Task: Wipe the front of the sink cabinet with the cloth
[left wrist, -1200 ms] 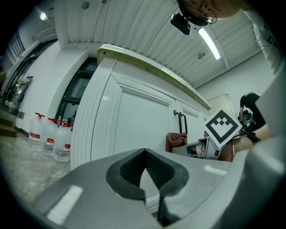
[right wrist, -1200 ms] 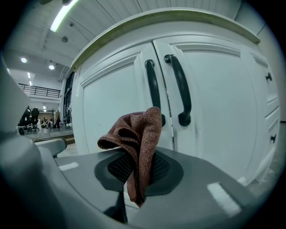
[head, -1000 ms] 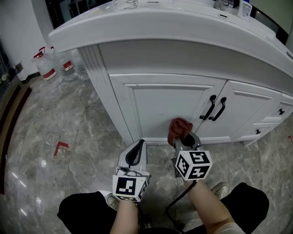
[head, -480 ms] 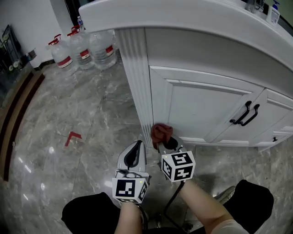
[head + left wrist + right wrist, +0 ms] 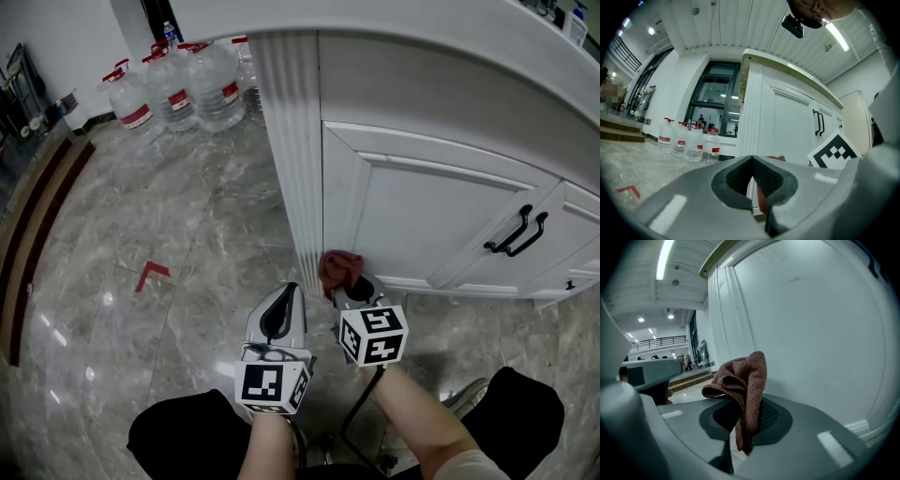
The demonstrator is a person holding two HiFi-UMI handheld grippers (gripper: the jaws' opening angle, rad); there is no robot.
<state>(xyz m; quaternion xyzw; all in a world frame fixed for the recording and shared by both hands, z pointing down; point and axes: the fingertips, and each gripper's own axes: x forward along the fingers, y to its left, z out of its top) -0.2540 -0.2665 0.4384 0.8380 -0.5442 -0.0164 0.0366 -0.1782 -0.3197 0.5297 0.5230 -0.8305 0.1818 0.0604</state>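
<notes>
At the far left of the head view, several water bottles (image 5: pixel 173 84) with red caps stand together on the grey marble floor (image 5: pixel 197 234), well apart from the tongs. A small red angle mark (image 5: pixel 150 275) is on the floor nearer to the person.

The left tongs (image 5: pixel 284 292) are held low over the floor, with the tip pointing forward towards the foot of the sink cabinet (image 5: pixel 441 112). In the left gripper view these tongs (image 5: pixel 752 160) are pressed together at the tips and nothing is between them.

Just to the right, the right tongs (image 5: pixel 349 287) point forward and a little to the left, at the lower left corner of the cabinet. They are pinching the cloth (image 5: pixel 337 267), a reddish-brown crumpled piece. In the right gripper view the cloth (image 5: pixel 746 376) has its long axis up and down. A narrow fold hangs between the closed tongs (image 5: pixel 743 417), and the thicker upper part rises above the tips and bends over to the left.

In the head view the cloth is at the bottom of the cabinet front, where the fluted corner post (image 5: pixel 295 159) meets the left door (image 5: pixel 422 216). It seems to be against the white surface, but I cannot tell if it really touches.

Further right, two black handles (image 5: pixel 516 232) are side by side where the doors meet, well apart from the cloth.
</notes>
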